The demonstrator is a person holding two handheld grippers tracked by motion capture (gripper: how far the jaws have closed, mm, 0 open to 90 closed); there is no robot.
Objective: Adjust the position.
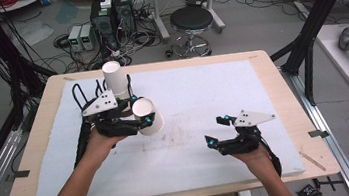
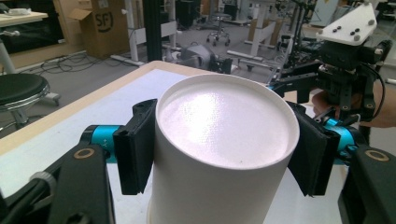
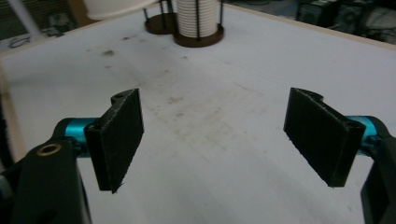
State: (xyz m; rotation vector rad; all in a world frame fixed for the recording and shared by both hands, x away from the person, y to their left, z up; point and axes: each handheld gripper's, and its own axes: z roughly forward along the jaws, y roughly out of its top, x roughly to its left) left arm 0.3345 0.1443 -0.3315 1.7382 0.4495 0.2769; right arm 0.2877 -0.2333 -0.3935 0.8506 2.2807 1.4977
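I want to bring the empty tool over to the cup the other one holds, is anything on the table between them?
Nothing visible. Between the open right tool and the paper cup gripped by the left tool lies only bare, stained white mat; the cup stack stands behind.

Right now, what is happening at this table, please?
A person works with two hand-held grippers over a white foam mat. The left gripper is shut on a white paper cup, held bottom-up above the mat. A stack of cups stands in a wire holder behind it. The right gripper is open and empty, apart from the cups.
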